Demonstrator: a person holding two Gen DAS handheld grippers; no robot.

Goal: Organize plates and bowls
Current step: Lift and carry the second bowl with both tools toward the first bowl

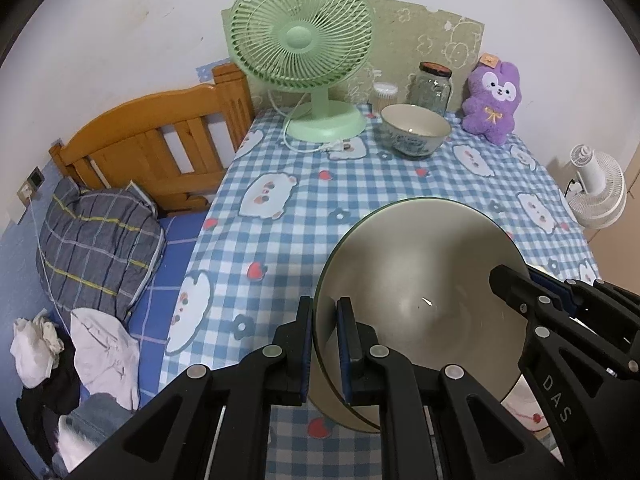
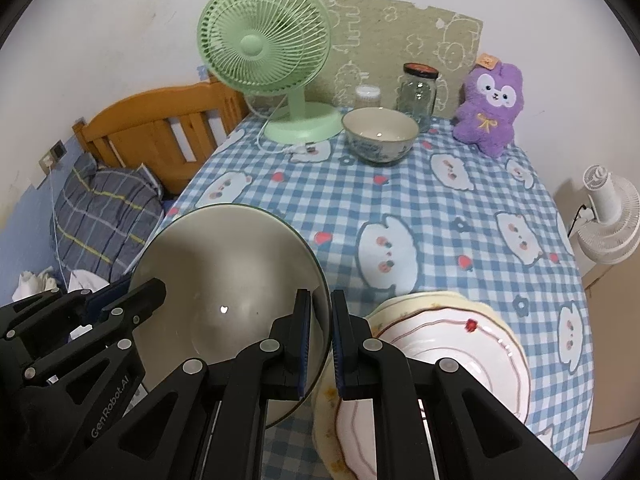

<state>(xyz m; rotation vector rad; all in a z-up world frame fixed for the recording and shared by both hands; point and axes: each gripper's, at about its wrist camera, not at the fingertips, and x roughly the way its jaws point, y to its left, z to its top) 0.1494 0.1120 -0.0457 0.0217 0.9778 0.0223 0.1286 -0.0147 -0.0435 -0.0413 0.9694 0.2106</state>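
A large beige bowl (image 1: 420, 272) (image 2: 228, 264) hangs tilted above the checked tablecloth, held at opposite sides of its rim. My left gripper (image 1: 324, 308) (image 2: 132, 286) is shut on its left rim. On the right rim my right gripper (image 2: 320, 300) (image 1: 520, 280) is shut too. A small blue-patterned bowl (image 1: 414, 130) (image 2: 380, 134) stands at the far side of the table. A stack of pink-rimmed plates (image 2: 460, 344) lies at the near right, just beside the right gripper; a sliver of the plates (image 1: 524, 408) shows in the left wrist view.
At the back stand a green desk fan (image 1: 300, 52) (image 2: 264, 48), a glass jar (image 2: 418, 90), a small clear tub (image 2: 367, 96) and a purple plush toy (image 2: 488, 108). A bed with a wooden headboard (image 1: 160, 140) lies left of the table, a white fan (image 2: 608, 216) right of it.
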